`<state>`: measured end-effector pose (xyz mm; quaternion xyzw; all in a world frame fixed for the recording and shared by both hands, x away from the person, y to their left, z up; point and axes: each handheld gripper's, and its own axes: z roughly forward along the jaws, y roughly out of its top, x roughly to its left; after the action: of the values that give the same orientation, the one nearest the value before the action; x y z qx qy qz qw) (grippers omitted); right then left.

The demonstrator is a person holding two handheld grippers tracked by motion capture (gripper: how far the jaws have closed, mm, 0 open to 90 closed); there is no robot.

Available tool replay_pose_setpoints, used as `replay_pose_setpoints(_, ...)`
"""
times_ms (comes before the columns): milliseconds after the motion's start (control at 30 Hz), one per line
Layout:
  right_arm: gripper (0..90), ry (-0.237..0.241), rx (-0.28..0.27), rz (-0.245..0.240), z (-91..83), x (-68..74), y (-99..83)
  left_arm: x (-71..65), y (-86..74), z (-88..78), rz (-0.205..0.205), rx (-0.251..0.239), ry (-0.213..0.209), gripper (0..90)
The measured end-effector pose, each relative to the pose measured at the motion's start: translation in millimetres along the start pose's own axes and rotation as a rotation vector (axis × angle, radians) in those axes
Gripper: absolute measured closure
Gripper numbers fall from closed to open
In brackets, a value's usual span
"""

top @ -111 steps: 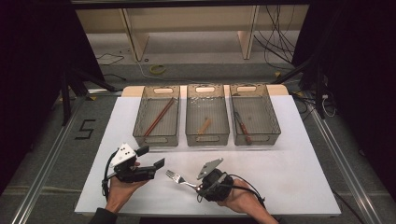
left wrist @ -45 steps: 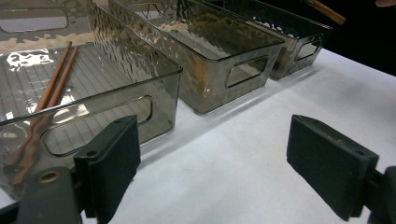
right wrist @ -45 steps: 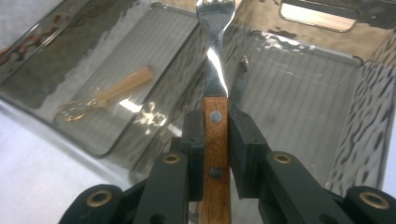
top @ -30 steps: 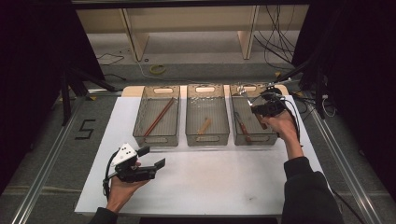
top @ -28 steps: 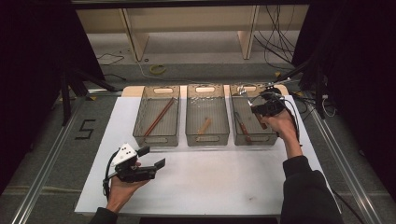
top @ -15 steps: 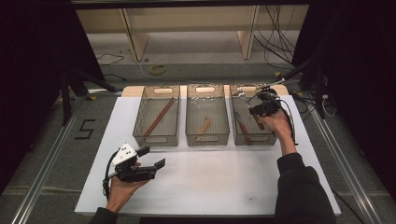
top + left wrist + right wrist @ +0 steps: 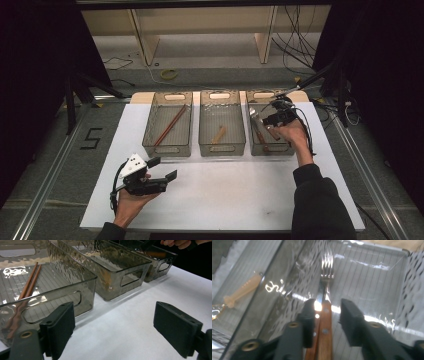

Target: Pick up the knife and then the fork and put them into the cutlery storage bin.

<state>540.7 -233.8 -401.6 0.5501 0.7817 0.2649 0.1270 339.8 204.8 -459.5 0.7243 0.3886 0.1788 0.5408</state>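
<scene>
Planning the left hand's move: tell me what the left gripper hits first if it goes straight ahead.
Probably the middle bin; the left gripper points over bare table toward its near wall, though depth is unclear.

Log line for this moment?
right gripper: jaws opening, fork between them, in right bin | left gripper: open, empty, over table

A dark long sleeve covers the person's right arm. Each black handheld gripper has flat rectangular black jaws, brass-ringed screw holes, a trailing black cable and, on the left, a grey three-cornered plate.
</scene>
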Motion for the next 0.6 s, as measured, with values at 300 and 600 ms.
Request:
replay_pose_setpoints(300,54.8,0.03,-0.066,-0.009,-15.1,4.7,-1.2,-0.4,-0.1,0.4,-0.001,0.0,-0.001,16.8)
replay_pose_setpoints(600,45.4,0.097,-0.142,-0.03,-27.4,19.3,-13.2,-0.8,-0.4,1.2,0.004,0.007,-0.007,16.8)
